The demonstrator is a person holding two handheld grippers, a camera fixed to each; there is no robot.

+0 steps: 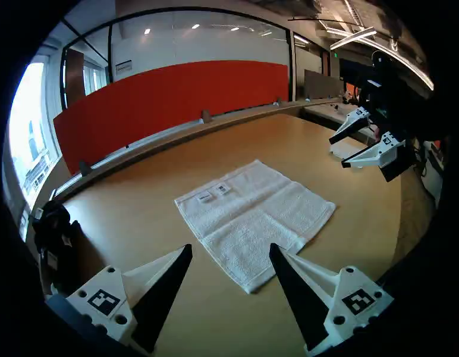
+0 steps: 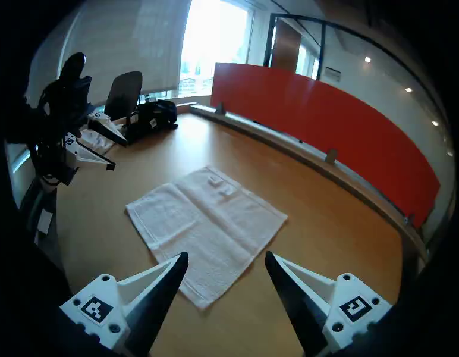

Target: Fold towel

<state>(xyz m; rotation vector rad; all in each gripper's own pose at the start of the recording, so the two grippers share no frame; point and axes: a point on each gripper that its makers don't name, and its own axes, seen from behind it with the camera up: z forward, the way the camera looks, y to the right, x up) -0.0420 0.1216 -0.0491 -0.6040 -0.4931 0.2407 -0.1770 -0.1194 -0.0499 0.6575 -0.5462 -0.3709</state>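
Two white fingers of the left gripper (image 1: 229, 246) reach in from the bottom of the left gripper view, jaws spread wide and holding nothing. They hover low over the desk (image 1: 140, 220), and their dark tips frame the near corner of the towel (image 1: 253, 217). The white towel lies flat in the middle of the desk, set at an angle, with two small tags (image 1: 213, 193) face up near its far left edge. Well beyond it, at the upper right, the right gripper (image 1: 338, 153) hangs above the desk edge pointing left, its jaws apart and empty. A red partition (image 1: 170, 101) runs along the back of the desk, and a black bag (image 1: 51, 226) sits at the left. In the right gripper view, the right gripper (image 2: 225, 256) likewise comes in from below, level and low, with its jaws spread either side of the near corner of the towel (image 2: 206, 223) without touching it. Far off at the left, the left gripper (image 2: 119, 154) is held above the desk (image 2: 324, 238) pointing right, jaws parted. Behind it stand a chair (image 2: 123, 89) and the black bag (image 2: 152, 113), with a bright window (image 2: 214, 41) beyond. The red partition (image 2: 324, 125) curves along the right.
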